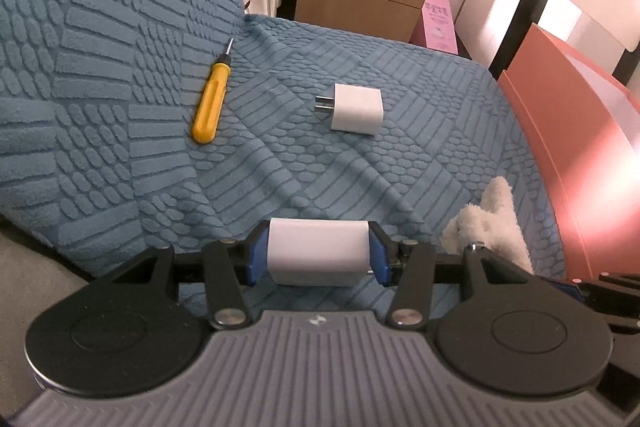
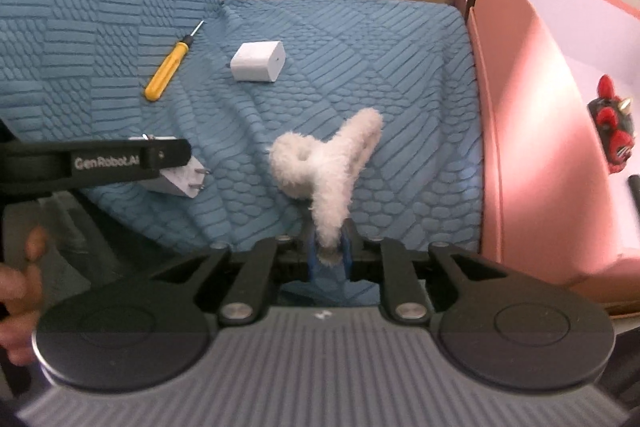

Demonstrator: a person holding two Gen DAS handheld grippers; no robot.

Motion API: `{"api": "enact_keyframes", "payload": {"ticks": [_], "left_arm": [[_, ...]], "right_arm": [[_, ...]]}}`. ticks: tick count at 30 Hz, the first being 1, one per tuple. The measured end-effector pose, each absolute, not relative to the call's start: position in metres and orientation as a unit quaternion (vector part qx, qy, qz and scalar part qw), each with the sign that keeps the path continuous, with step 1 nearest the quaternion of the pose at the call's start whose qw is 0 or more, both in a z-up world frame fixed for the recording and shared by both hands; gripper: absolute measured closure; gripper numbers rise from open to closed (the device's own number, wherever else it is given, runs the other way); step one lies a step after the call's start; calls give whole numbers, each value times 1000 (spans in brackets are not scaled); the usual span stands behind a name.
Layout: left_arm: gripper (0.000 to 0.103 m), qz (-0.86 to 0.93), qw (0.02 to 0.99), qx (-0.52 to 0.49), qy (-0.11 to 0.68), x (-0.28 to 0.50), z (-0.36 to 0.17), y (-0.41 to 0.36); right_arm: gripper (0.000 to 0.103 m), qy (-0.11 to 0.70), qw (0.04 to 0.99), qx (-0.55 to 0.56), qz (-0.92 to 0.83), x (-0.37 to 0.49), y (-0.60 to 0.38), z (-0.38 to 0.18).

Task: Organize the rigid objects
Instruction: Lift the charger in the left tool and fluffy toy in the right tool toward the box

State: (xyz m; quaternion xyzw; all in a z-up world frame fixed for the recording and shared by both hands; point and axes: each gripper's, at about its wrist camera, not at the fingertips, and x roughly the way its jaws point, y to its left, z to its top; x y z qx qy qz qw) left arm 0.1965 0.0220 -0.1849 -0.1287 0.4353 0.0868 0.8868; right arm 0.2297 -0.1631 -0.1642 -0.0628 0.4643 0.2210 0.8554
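**Both grippers loaded beside the pink box; the fluffy clip is the weaker hold**

The right gripper [image 2: 330, 251] has its jaws pinched narrow on one furry tip of the white fluffy hair clip [image 2: 326, 163]. Most of the clip stands free above the jaws, so the soft pile could let it twist or slide out on the way to the pink box [image 2: 532, 131].

The left gripper [image 1: 318, 253] holds a white charger [image 1: 318, 251] squarely across its smooth, hard sides. I judge that grip firm, though its prongs stick out sideways and might catch the box wall.

Farther from the box, a second white charger [image 1: 356, 109] and a yellow screwdriver [image 1: 210, 99] lie apart on the blue sofa cover [image 1: 400, 167].
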Motion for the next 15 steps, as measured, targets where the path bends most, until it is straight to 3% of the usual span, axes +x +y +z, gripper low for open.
{"api": "enact_keyframes", "payload": {"ticks": [2,4,15], "left_arm": [[46,83,885,-130,440,197,-186,22],[46,81,885,-126,441,198,-186,21],[40,75,879,-165,440,199,-188,30]], "right_arm": [[58,464,854,-57,229,231,-160,-164],[52,457,856,-53,235,232,-158,-163],[50,437,870,-45,225,254,-142,-168]]}}
